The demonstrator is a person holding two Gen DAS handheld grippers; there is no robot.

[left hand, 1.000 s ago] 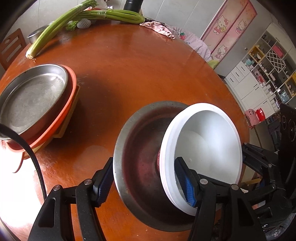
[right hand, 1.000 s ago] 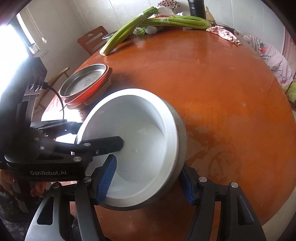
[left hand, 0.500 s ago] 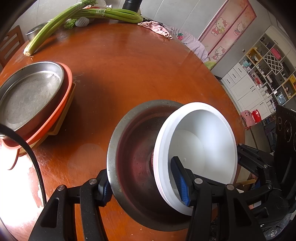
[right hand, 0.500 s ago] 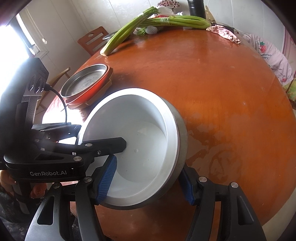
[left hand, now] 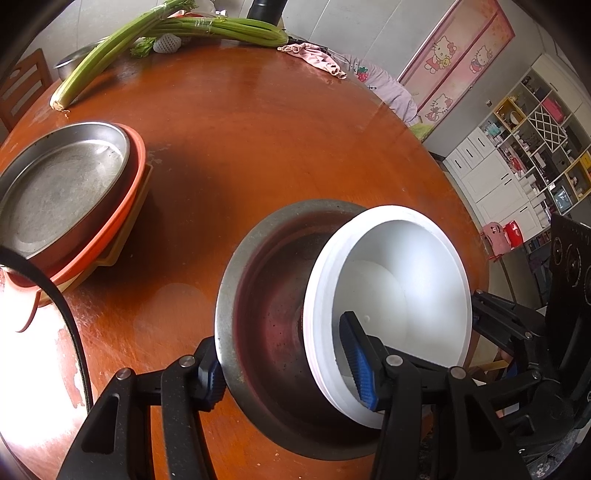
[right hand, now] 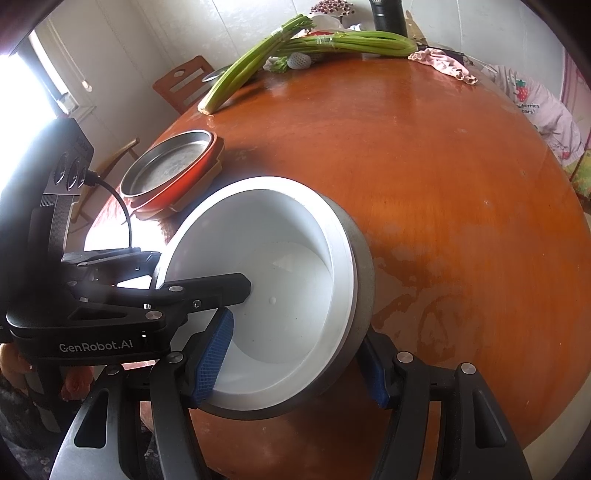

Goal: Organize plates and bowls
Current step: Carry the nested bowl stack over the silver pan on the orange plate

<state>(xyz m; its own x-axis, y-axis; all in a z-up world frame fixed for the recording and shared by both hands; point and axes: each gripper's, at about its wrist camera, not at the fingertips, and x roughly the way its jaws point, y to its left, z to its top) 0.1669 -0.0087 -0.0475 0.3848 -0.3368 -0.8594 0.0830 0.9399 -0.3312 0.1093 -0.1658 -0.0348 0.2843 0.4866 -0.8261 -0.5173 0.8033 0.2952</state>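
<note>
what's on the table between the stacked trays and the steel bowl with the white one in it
Nothing: bare table separates the stacked trays from the steel bowl holding the white bowl. The left wrist view shows it best; the right wrist view agrees.

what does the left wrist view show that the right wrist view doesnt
Only the left wrist view shows the steel bowl's inner wall, with the white bowl only partly seated and tilted in it, plus the Hello Kitty door and shelf unit.

Only the right wrist view shows the left gripper's GenRobot.AI label, the wooden chair fully, and the bright window.

Both show the two bowls gripped by both grippers, the steel plate on the orange tray, the celery, the pink cloth and the table.
</note>
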